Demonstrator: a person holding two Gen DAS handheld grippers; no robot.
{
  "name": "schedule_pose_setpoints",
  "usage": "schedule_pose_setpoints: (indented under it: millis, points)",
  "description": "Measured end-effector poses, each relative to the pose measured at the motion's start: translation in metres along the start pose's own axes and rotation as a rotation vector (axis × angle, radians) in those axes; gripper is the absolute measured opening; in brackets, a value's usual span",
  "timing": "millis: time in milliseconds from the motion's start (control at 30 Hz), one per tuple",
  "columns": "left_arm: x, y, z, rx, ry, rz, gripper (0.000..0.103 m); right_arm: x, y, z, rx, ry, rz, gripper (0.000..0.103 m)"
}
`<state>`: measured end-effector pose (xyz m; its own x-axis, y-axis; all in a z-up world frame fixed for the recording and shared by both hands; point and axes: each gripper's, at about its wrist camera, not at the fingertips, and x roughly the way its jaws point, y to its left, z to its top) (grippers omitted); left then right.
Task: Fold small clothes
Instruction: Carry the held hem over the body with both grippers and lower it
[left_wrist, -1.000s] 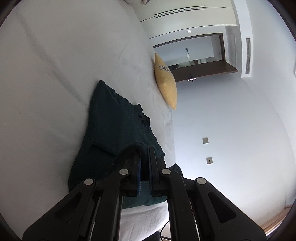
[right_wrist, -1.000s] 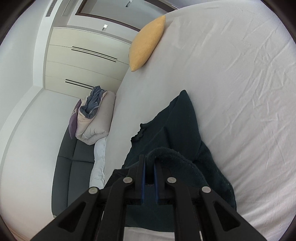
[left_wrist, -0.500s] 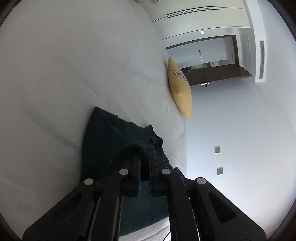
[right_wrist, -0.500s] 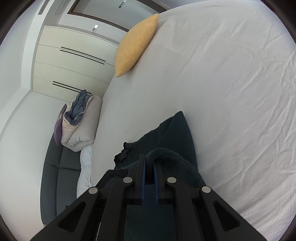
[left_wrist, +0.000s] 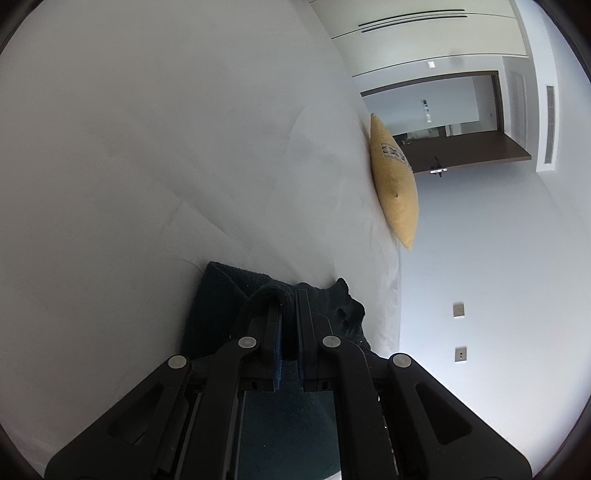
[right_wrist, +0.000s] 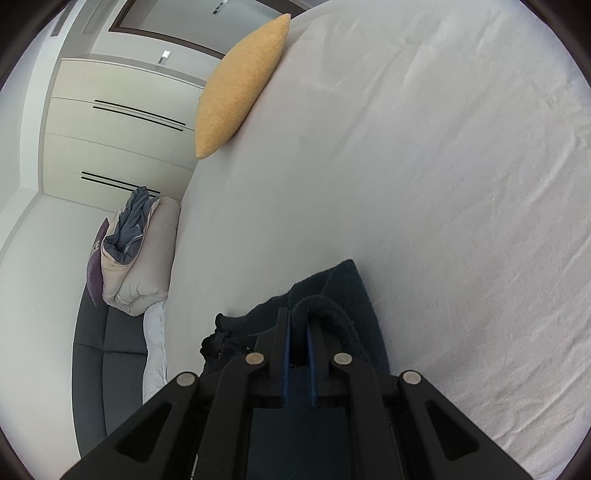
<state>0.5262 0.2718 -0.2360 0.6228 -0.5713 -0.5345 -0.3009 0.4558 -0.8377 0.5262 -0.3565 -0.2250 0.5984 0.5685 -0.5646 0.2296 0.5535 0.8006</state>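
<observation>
Left claw (left_wrist: 289, 295): closed tight on a rolled edge of the dark green garment (left_wrist: 218, 295); the hem loops over the tip of one finger and the cloth runs back between both.
Right claw (right_wrist: 298, 314): closed with only a narrow gap, and that gap is filled by another thick hem of the same dark green garment (right_wrist: 351, 291), which arches over the fingertips.
Garment: bunched low in front of both claws, its far part lying on the white bed (right_wrist: 424, 184), its near part lifted into the two grips. A ruffled edge shows at the side toward the bed's edge.
Bed: white sheet, lightly creased, bare beyond the garment.
Yellow cushion (right_wrist: 240, 85): at the bed's far edge, well apart from the garment.
Beside the bed: a dark sofa (right_wrist: 107, 354) carrying a folded pale duvet (right_wrist: 144, 258).
</observation>
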Motion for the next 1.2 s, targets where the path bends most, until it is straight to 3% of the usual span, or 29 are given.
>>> schedule_pose_setpoints:
  millis: [267, 400, 500, 567, 600, 667, 700, 767, 800, 833, 967, 1100, 1200]
  points:
    - [0.025, 0.009, 0.019, -0.005, -0.004, 0.020, 0.005, 0.011, -0.006, 0.010, 0.038, -0.004, -0.019, 0.009]
    - [0.040, 0.026, 0.027, -0.051, 0.015, 0.003, 0.005, 0.014, -0.018, 0.013, 0.120, -0.009, 0.033, 0.012]
    - [0.043, 0.038, 0.032, -0.096, 0.039, -0.045, 0.007, 0.007, -0.017, 0.013, 0.109, -0.060, 0.063, 0.023]
    - [0.038, 0.043, 0.032, -0.102, 0.048, -0.054, 0.007, 0.000, -0.018, 0.014, 0.120, -0.112, 0.078, 0.044]
    - [0.037, 0.043, 0.033, -0.098, 0.047, -0.055, 0.008, -0.004, -0.019, 0.014, 0.132, -0.134, 0.095, 0.048]
    - [0.034, 0.042, 0.034, -0.096, 0.048, -0.057, 0.010, -0.014, -0.016, 0.012, 0.129, -0.179, 0.035, 0.062]
    - [0.031, 0.041, 0.034, -0.093, 0.039, -0.058, 0.017, -0.019, -0.013, 0.011, 0.108, -0.194, 0.017, 0.062]
    - [0.017, 0.040, 0.036, -0.077, 0.006, -0.047, 0.041, -0.026, -0.006, 0.009, 0.059, -0.199, 0.006, 0.062]
    - [0.009, 0.040, 0.038, -0.083, -0.014, -0.048, 0.066, -0.030, -0.002, 0.007, 0.042, -0.204, -0.005, 0.062]
    - [-0.001, 0.042, 0.041, -0.097, -0.047, -0.064, 0.074, -0.034, 0.003, 0.005, 0.018, -0.206, -0.012, 0.062]
    - [-0.028, 0.039, 0.047, -0.103, -0.120, -0.010, 0.074, -0.039, 0.025, -0.008, -0.068, -0.200, -0.014, 0.062]
    - [-0.038, -0.002, 0.030, 0.073, -0.148, 0.020, 0.074, -0.020, 0.065, -0.033, -0.215, -0.126, 0.007, 0.062]
    - [-0.011, -0.039, 0.003, 0.225, -0.066, 0.043, 0.074, 0.008, 0.089, -0.056, -0.318, -0.031, 0.021, 0.062]
